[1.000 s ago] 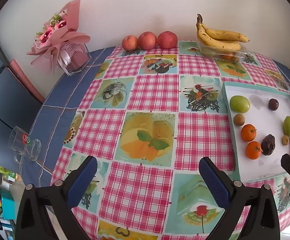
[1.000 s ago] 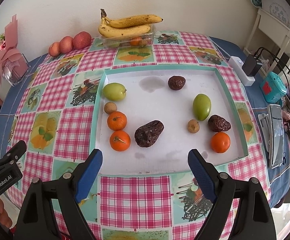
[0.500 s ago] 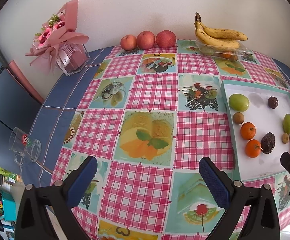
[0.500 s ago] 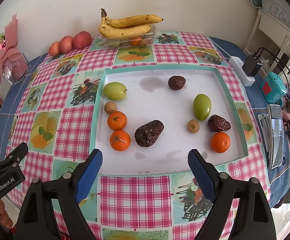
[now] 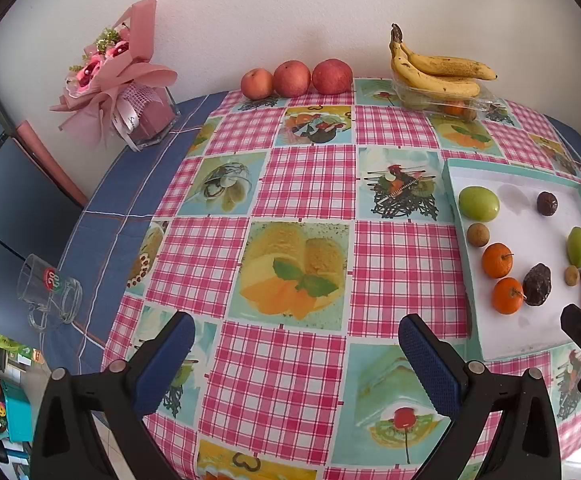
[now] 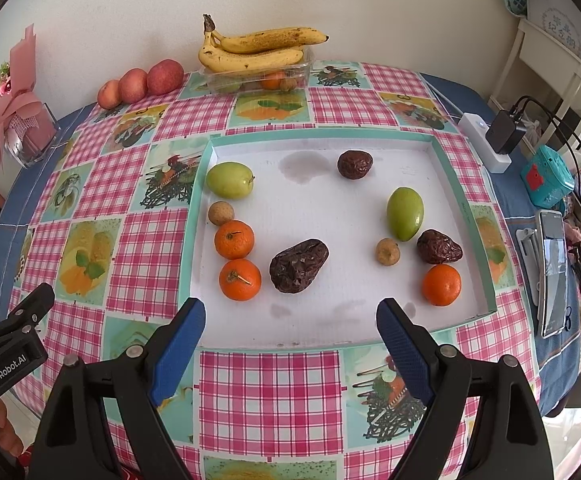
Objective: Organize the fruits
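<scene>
while both jaws are standing wide apart and empty, the right gripper [image 6: 290, 334] is hovering over the tray [image 6: 462, 204] holding scattered fruits [image 6: 299, 265]; the left gripper [image 5: 296, 348] is hanging above the tablecloth [image 5: 306, 184].

- a plain white wall [image 6: 130, 4] runs behind the table, evenly lit by soft daylight.
- the table [image 5: 102, 200] wears a blue cloth, with a pink checked cloth [image 5: 302, 184] of printed food squares laid over it.
- a white side table [image 6: 546, 56] stands against the wall at the right.
- a dark panel [image 5: 2, 200] fills the left edge.
- pale floor tiles [image 5: 34, 380] show below the table's left edge.
</scene>
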A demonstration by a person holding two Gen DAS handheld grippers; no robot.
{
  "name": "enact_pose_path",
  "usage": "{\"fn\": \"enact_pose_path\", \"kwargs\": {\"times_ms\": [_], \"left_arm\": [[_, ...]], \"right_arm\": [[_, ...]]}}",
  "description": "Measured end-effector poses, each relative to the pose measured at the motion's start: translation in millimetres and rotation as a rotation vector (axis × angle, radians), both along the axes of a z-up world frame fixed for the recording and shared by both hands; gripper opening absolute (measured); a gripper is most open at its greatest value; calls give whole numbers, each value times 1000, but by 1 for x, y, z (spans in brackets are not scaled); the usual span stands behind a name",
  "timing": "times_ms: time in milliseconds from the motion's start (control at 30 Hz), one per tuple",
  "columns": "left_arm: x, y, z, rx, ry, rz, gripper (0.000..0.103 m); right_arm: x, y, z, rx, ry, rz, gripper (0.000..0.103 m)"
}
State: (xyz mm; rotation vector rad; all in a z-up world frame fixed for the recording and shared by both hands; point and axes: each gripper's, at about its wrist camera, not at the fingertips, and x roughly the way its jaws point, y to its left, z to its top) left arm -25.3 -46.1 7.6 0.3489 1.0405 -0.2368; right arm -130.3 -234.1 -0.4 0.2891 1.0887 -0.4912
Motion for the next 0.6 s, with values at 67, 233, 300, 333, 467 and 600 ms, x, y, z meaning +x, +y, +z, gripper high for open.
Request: {"fn": "enact_pose_path", "kwargs": {"times_ms": [67, 233, 300, 333, 467, 600], "left_arm": [[0, 0, -1, 1, 1, 0, 103], [0, 0, -1, 1, 1, 0, 103], [0, 0, -1, 1, 2, -1, 103], [0, 0, -1, 1, 2, -1, 103], [0, 0, -1, 1, 2, -1, 103], [0, 0, 0, 1, 1, -2, 103]], "right_arm": [[0, 0, 0, 0, 1, 0, 88], [0, 0, 0, 0, 0, 0, 88], [0, 0, -1, 0, 2, 1, 88], [0, 0, -1, -1, 2, 2, 88], [0, 0, -1, 0, 3, 0, 88], [0, 0, -1, -1, 3, 2, 88]]}}
